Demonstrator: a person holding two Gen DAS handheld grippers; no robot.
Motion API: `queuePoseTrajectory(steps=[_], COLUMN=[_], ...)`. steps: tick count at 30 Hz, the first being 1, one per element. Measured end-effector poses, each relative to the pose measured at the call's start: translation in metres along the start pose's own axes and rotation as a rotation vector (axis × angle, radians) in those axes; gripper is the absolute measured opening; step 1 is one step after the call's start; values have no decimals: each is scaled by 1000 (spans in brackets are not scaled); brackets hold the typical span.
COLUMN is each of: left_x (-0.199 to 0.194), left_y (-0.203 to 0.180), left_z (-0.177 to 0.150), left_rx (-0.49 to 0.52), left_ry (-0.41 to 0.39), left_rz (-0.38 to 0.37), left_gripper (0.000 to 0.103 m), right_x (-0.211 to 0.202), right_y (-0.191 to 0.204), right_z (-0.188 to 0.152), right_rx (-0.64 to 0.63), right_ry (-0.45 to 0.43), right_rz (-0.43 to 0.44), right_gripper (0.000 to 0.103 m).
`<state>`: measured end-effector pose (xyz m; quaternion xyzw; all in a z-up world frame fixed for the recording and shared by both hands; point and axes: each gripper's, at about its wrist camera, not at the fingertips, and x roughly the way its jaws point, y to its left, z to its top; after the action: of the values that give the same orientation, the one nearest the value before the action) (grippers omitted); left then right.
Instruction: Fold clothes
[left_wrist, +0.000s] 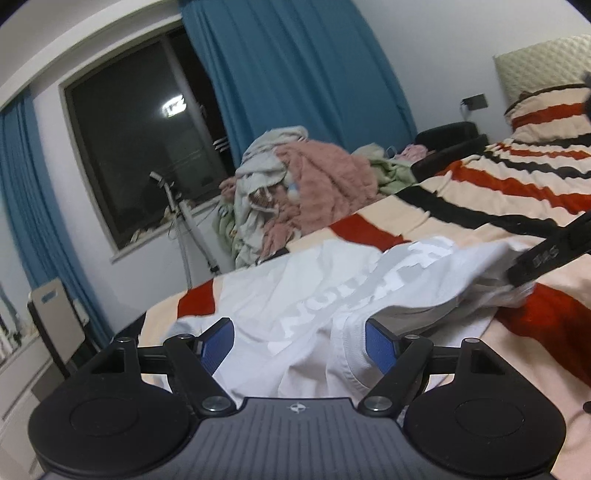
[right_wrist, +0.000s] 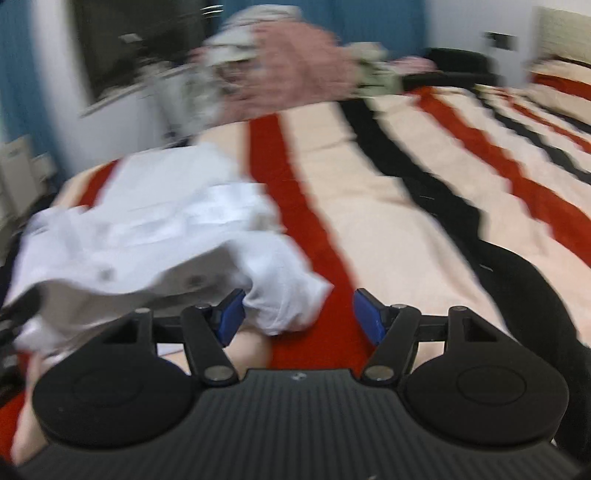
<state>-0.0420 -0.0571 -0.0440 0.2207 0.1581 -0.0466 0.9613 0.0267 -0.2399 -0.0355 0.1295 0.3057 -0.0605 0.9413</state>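
Note:
A crumpled white T-shirt (left_wrist: 295, 295) with pale lettering lies on the striped bedspread (left_wrist: 480, 177). My left gripper (left_wrist: 299, 343) stands open just over its near part, and the cloth lies loose between the blue pads (left_wrist: 218, 343). A black finger of my right gripper (left_wrist: 543, 258) reaches in from the right at the shirt's far edge. In the blurred right wrist view the white T-shirt (right_wrist: 166, 229) spreads to the left. My right gripper (right_wrist: 301, 317) is open, with a bunched end of cloth lying between its jaws beside the left pad (right_wrist: 232, 317).
A heap of pink, grey and green clothes (left_wrist: 303, 184) sits at the bed's far edge. Behind it are a dark window (left_wrist: 147, 140), blue curtains (left_wrist: 288, 74) and a white stand (left_wrist: 184, 229). A striped pillow (left_wrist: 546, 118) and headboard (left_wrist: 543, 62) are at right.

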Motion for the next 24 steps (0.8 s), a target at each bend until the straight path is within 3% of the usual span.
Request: queuePoseTrajectory(steps=[3,5,10,13,17,20,24], left_x=[4,3,5,14,40,54,52], left_y=[8,10,-2,-18,-40,-31,10], left_z=[-1,-2,-3,-6,-13,-10,0], left_rx=[-43,-53,1,70,167,106,-135], left_ry=[40,51,41,43,61,62,51], left_rz=[-2,-4,-21,-19,20,106,174], left_gripper=[79,79,79,79,79,77,77], right_x=[-3,-10,-26,-27,-20,-17,-13], right_y=[-17,-22,-14,-11,-14,-11,0], right_z=[1,3,10,12,12,10,5], right_rx=[149,177,111,81,104,87,15], right_ry=[-43,-91,-210,-213,-154,-121,-39], right_rz=[-29,-54,-78,-53,-20,-1,85], right_gripper=[67,67,67,67,67,67,67])
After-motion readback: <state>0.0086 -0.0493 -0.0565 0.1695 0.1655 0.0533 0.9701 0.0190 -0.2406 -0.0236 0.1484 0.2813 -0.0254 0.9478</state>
